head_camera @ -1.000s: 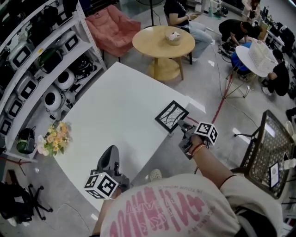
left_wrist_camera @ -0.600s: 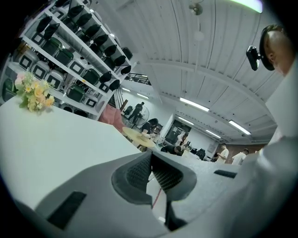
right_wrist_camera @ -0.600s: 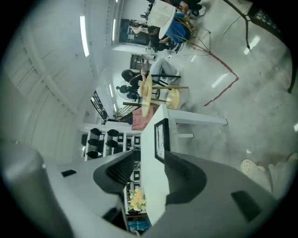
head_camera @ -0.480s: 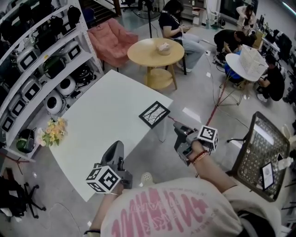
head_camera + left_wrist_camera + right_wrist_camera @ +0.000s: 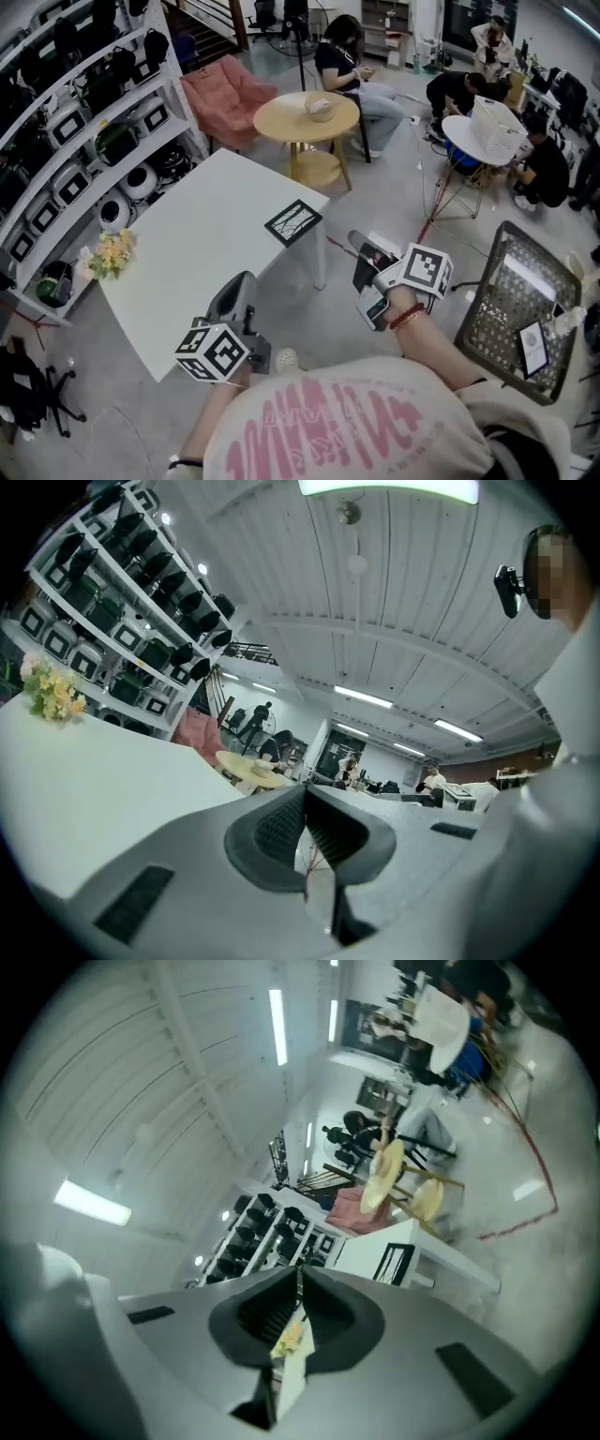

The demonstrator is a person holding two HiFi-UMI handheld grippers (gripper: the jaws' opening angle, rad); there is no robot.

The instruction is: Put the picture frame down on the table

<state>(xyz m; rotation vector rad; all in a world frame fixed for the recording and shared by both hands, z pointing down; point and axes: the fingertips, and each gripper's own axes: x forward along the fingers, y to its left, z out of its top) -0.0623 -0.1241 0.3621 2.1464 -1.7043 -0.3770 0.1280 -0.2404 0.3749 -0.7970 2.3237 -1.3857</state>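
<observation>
head view. the picture frame (image 5: 293, 222), black-edged with a pale cracked pattern, lies flat on the white table (image 5: 187, 272), near the table's corner toward 2 o'clock. no gripper touches it.

the right gripper (image 5: 357, 240) is off the table and over the grey floor, at 4 o'clock from the frame and well apart from it. its jaws have just been closing; in the right gripper view (image 5: 298, 1279) we see the ribbed pads meet at the tip with nothing between them, and the frame (image 5: 394, 1262) shows beyond them on the table edge.

the left gripper (image 5: 246, 279) is over the table's near edge, at 7 o'clock from the frame. in the left gripper view (image 5: 302, 794) its jaws are together and empty.

each gripper carries a cube with black-and-white square markers, which show no letters. the person's shirt (image 5: 347, 422) bears large pink lettering that we cannot read from this angle.

yellow flowers (image 5: 111, 253) rest on the table at 9 o'clock from the frame. shelves (image 5: 84, 122) of helmets stand at 10 o'clock, and a round wooden table (image 5: 305, 117) at 12 o'clock.
</observation>
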